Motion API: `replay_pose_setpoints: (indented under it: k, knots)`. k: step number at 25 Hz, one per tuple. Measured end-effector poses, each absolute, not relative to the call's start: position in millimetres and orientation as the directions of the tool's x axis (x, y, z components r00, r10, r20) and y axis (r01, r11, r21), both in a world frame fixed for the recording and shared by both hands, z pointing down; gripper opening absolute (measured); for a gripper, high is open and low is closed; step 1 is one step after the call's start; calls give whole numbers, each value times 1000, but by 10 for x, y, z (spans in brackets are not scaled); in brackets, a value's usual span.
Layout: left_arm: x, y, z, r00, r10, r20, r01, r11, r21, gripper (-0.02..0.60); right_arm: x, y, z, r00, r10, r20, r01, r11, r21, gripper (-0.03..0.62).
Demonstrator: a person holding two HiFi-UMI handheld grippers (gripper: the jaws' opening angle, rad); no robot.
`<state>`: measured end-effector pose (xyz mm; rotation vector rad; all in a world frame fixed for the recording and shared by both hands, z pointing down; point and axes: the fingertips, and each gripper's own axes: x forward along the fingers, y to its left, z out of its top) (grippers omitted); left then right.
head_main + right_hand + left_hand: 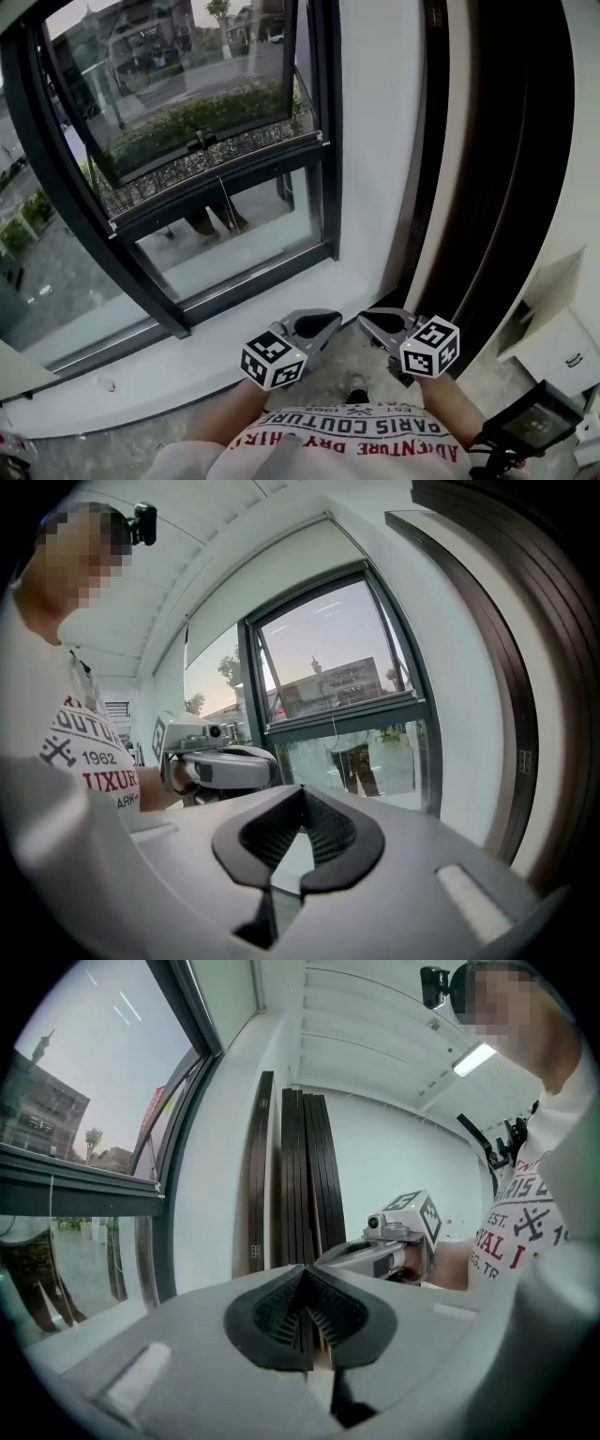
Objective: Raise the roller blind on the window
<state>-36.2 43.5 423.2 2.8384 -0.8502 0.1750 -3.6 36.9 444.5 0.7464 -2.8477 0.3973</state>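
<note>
Left gripper (pixel 311 326): jaws together, empty.
Right gripper (pixel 382 325): jaws together, empty.
Position: both side by side before the person's shirt (pixel 356 427), apart from the window (pixel 234 192).

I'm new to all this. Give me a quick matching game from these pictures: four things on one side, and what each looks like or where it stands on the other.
Things:
1. left hand-held gripper
2. window frame
3. dark panels
4. T-shirt

Descriptions:
a. white with red lettering
b. black, around the glass
c. jaws shut, holding nothing
d. upright against the wall

Pairs: 1-c, 2-b, 3-d, 4-a.
</note>
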Motion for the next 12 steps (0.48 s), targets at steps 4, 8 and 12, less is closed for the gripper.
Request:
replay_pose_setpoints:
  k: [4, 8, 12]
  knots:
    - [-454, 758, 4156, 829, -538, 152, -555, -823, 121, 2, -89, 659, 4389, -852, -471, 229, -515, 833, -203, -2]
    - [-522, 961, 4105, 829, -540, 143, -556, -824, 112, 2, -103, 849, 4348, -838, -492, 237, -536, 825, -181, -2]
    - [-506, 1080, 4073, 835, -535, 131, -549, -828, 112, 2, -121, 988, 4311, -836, -496, 236, -538, 825, -172, -2]
